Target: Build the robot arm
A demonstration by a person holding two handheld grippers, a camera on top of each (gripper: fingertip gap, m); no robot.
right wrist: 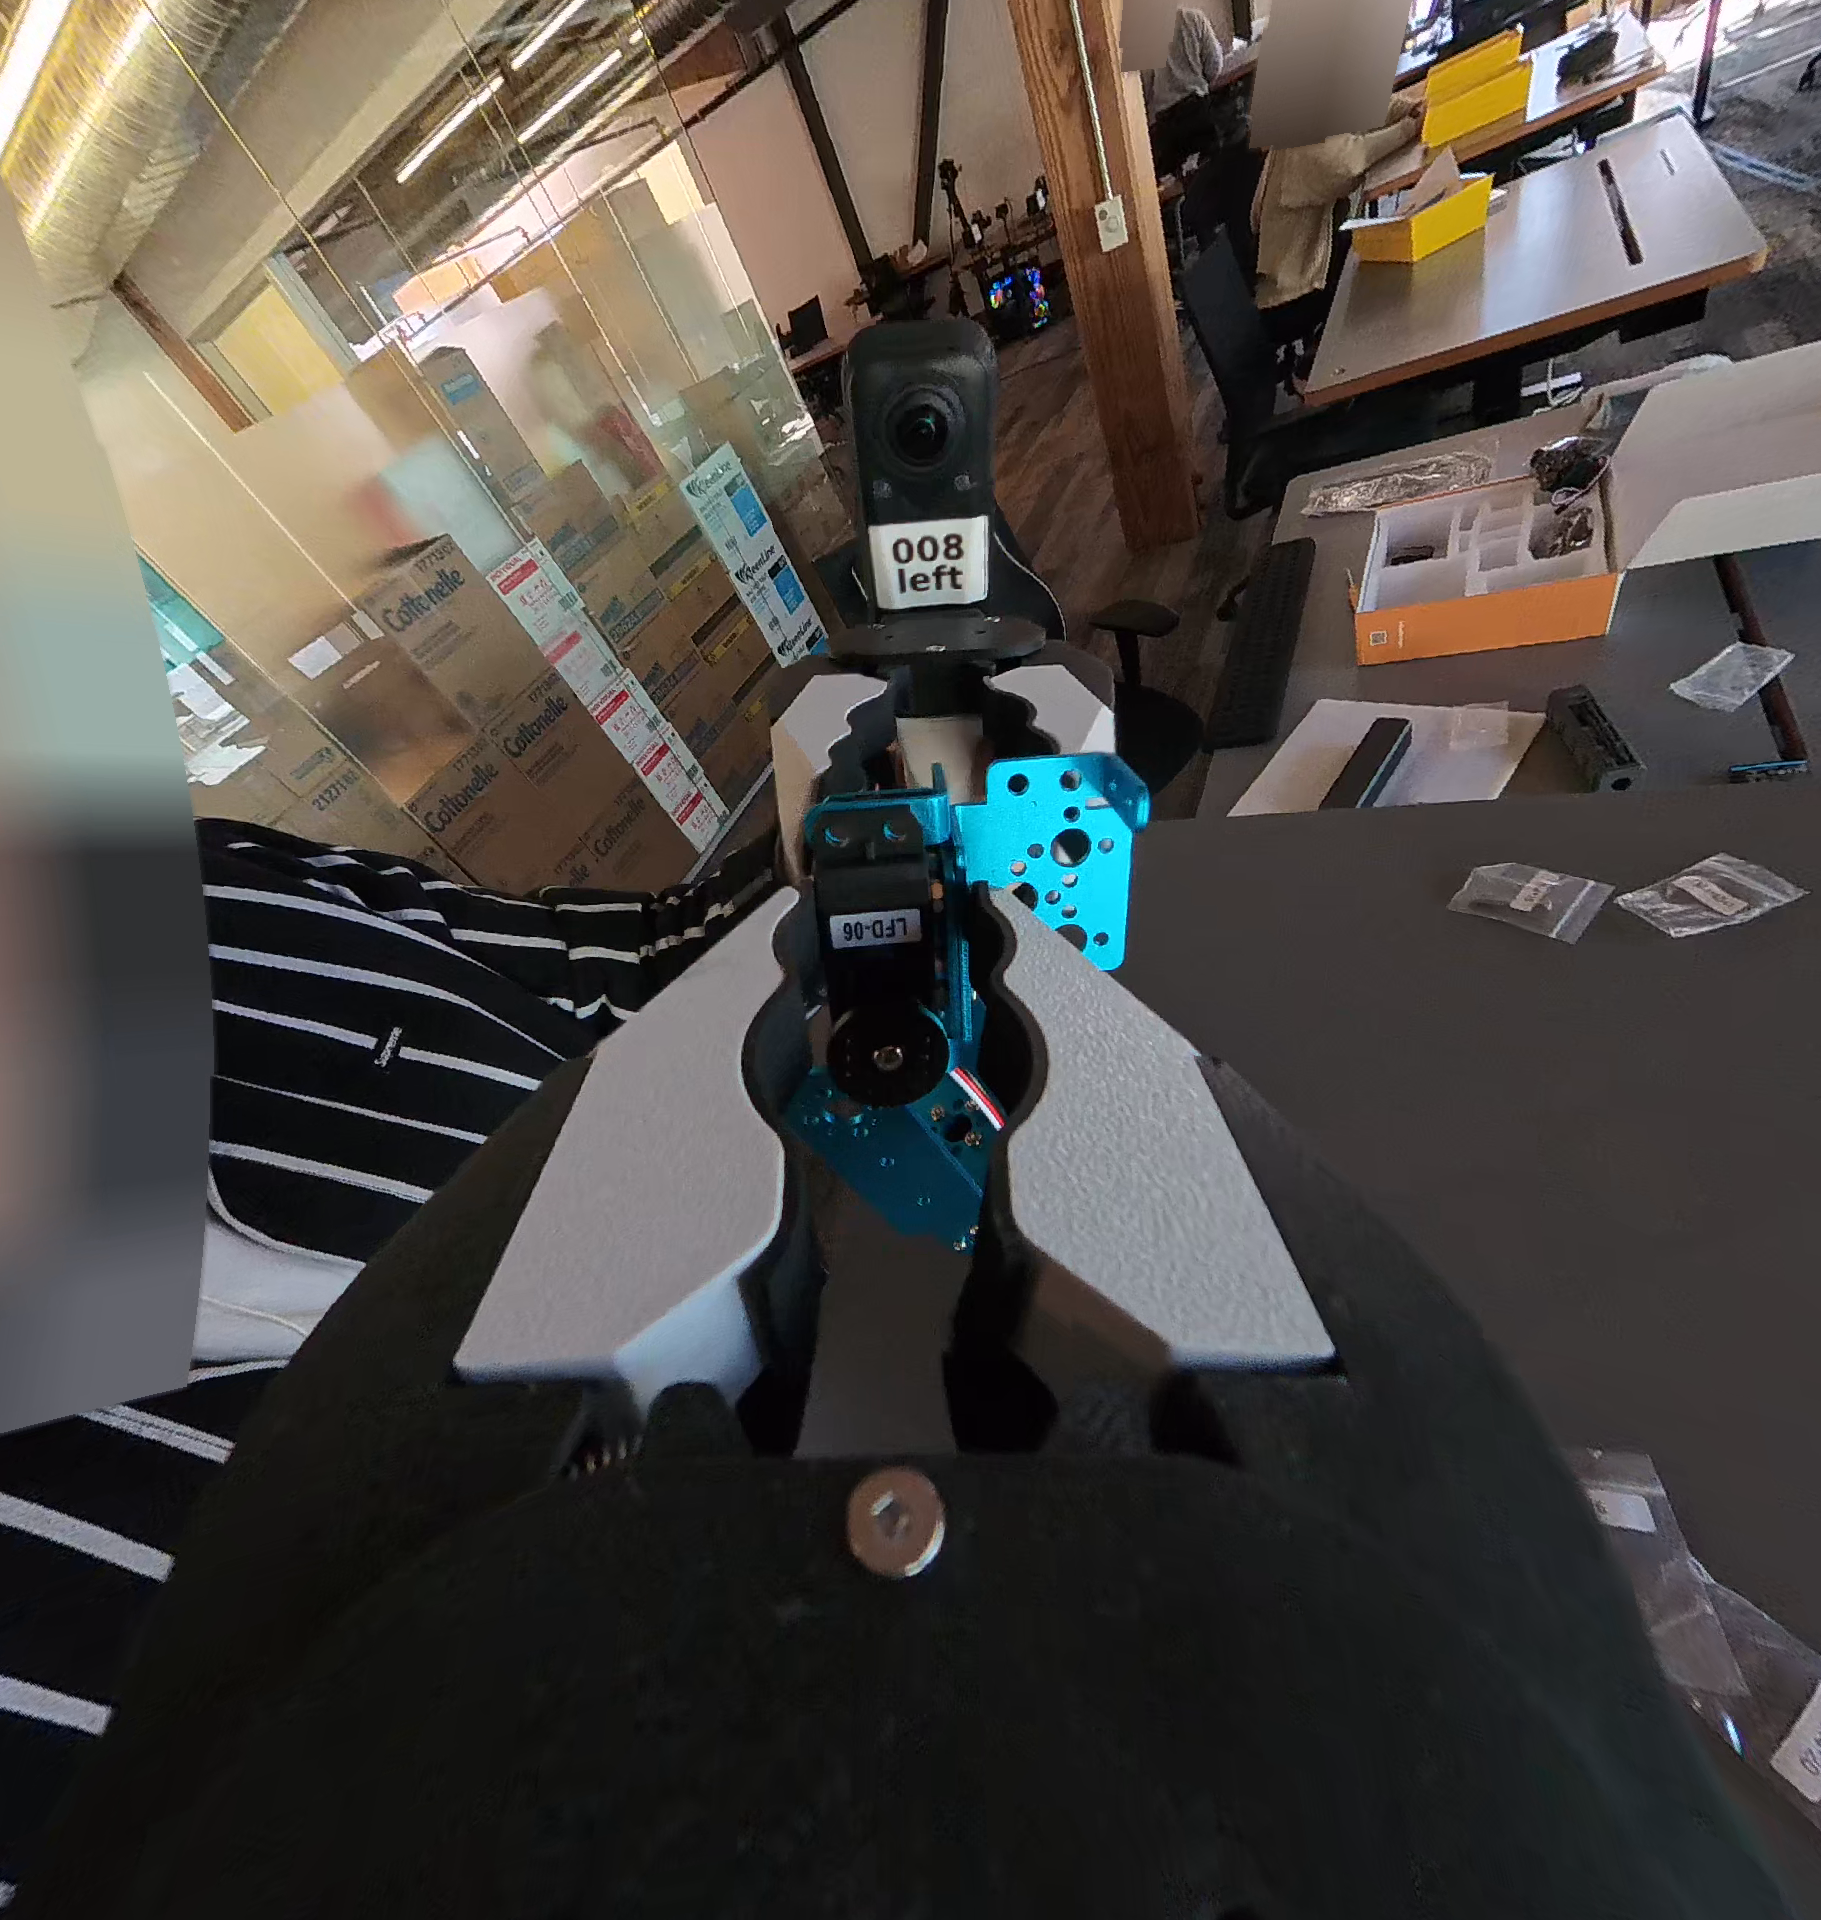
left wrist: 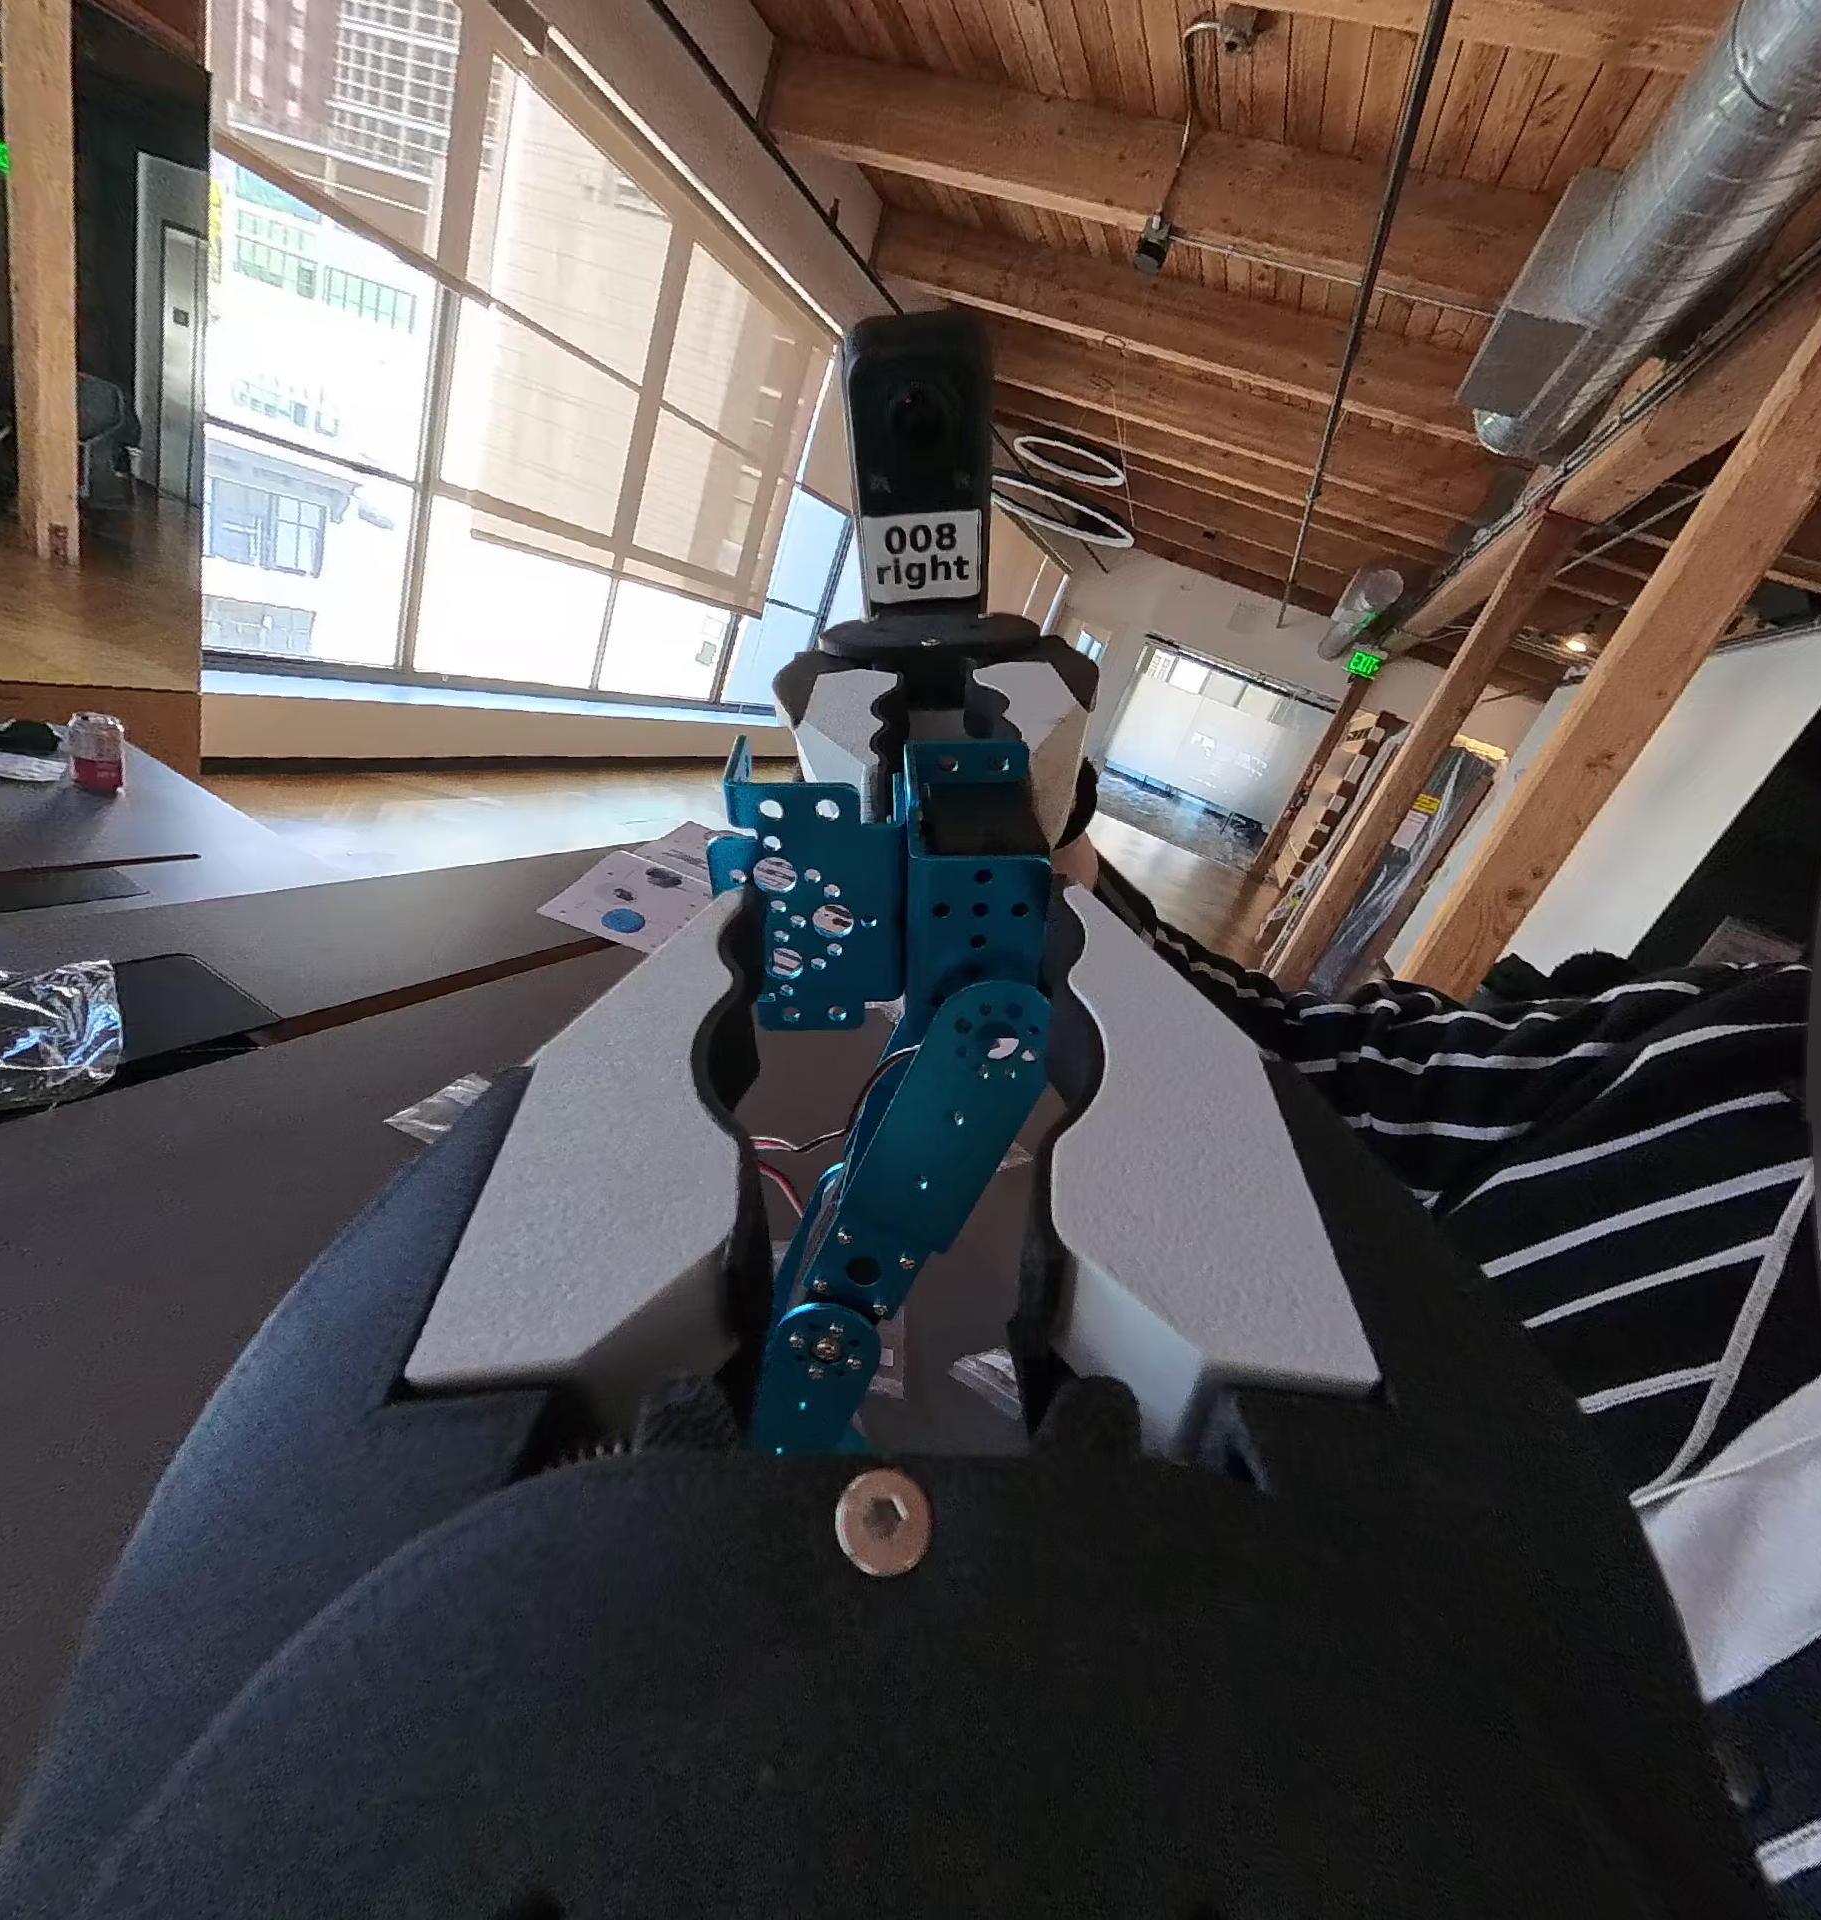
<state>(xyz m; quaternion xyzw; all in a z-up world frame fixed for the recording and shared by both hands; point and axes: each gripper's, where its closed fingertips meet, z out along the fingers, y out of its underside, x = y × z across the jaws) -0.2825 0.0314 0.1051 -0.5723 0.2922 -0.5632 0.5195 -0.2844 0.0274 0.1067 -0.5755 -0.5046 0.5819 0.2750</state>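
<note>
A blue metal bracket assembly (left wrist: pixel 973 894) with a black servo (right wrist: pixel 875 966) hangs in the air between both grippers, above the dark table (left wrist: pixel 158 1299). My left gripper (left wrist: pixel 895 914) is shut on it, its grey fingers (left wrist: pixel 594 1143) on either side of the perforated plate (left wrist: pixel 812 914). A blue link arm (left wrist: pixel 947 1122) with red and white wires hangs down between the fingers. My right gripper (right wrist: pixel 895 914) is shut on the servo end, with the perforated plate (right wrist: pixel 1062 852) sticking out to the right. The two grippers face each other: the right one shows opposite (left wrist: pixel 937 717), the left one opposite (right wrist: pixel 942 727).
A striped sleeve (left wrist: pixel 1508 1091) reaches in from the right. A paper sheet (left wrist: pixel 646 894), a crumpled plastic bag (left wrist: pixel 28 1029) and a red can (left wrist: pixel 95 750) lie on the tables. Small zip bags (right wrist: pixel 1529 899), an open orange box (right wrist: pixel 1488 582) and a keyboard (right wrist: pixel 1264 644) sit to the right. The tips of both grippers are at nearly the same place.
</note>
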